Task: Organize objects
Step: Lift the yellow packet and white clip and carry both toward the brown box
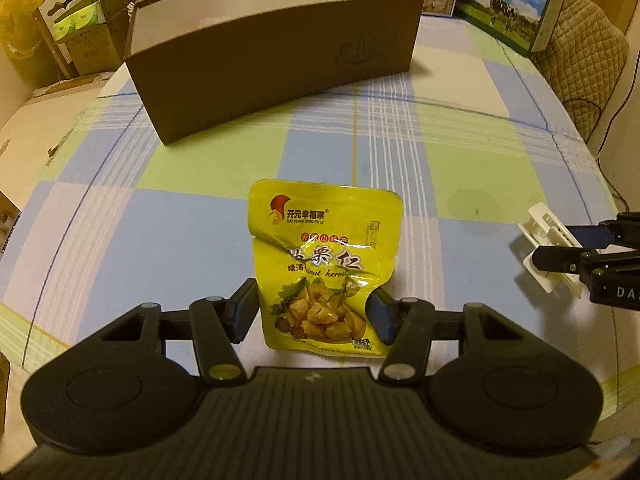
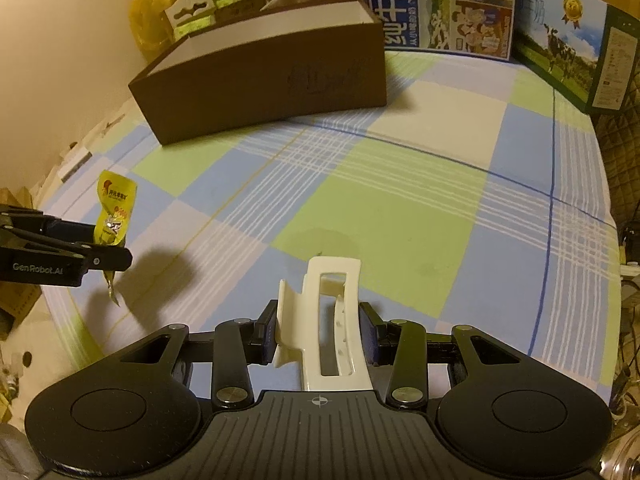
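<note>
The left gripper [image 1: 316, 312] is clenching the lower part of a yellow snack pouch [image 1: 324, 264], its 2 pads pressing the sides so the foil is creasing, and the pouch is standing upright with its long axis pointing away along the fingers. The right gripper [image 2: 318, 338] is grasping a white hair clip [image 2: 332, 320], which is also lying lengthwise between the pads.

Both items are hanging above the cloth, judging by the shadows under them. The brown box [image 1: 272, 64] is sitting open-topped in the upper middle of each frame, well apart from both grippers and straight ahead, so the coming move is probably a forward carry. Neither gripper looks clearly nearer.

The checked tablecloth [image 2: 400, 208], in blue, green and white, is lying under both items. Milk cartons [image 2: 440, 4] are standing behind the box, and cardboard boxes [image 1: 80, 28] are crowding the upper left.
</note>
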The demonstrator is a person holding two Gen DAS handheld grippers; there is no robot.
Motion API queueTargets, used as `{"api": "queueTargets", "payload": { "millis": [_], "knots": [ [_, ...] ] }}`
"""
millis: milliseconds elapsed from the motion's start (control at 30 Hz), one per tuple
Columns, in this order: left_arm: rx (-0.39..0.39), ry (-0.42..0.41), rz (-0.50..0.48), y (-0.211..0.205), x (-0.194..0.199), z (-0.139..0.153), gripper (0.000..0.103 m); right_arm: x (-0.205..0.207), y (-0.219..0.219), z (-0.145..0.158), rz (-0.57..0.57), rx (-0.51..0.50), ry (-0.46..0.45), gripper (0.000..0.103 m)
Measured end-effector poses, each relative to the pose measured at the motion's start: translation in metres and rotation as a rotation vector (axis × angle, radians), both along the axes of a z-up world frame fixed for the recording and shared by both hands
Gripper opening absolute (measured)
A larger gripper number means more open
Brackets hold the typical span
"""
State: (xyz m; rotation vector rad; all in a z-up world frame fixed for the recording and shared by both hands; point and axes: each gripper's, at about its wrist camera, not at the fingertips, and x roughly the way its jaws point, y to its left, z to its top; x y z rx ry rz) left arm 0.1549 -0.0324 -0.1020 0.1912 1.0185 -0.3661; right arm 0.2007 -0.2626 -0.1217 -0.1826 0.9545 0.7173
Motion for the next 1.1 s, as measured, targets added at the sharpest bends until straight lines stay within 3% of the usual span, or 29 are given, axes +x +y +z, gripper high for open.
{"api": "queueTargets", "payload": {
  "millis": [533,1100],
  "knots": [
    [-0.065,-0.054,-0.022,0.011,0.038,0.043,0.053,0.03,0.017,0.032,-0.064,0.111,-0.009,0.038],
    [-0.123,-0.151,-0.087,0.025,0.153,0.092,0.053,0.105,0.103,0.091,-0.077,0.205,-0.113,0.038]
  ]
}}
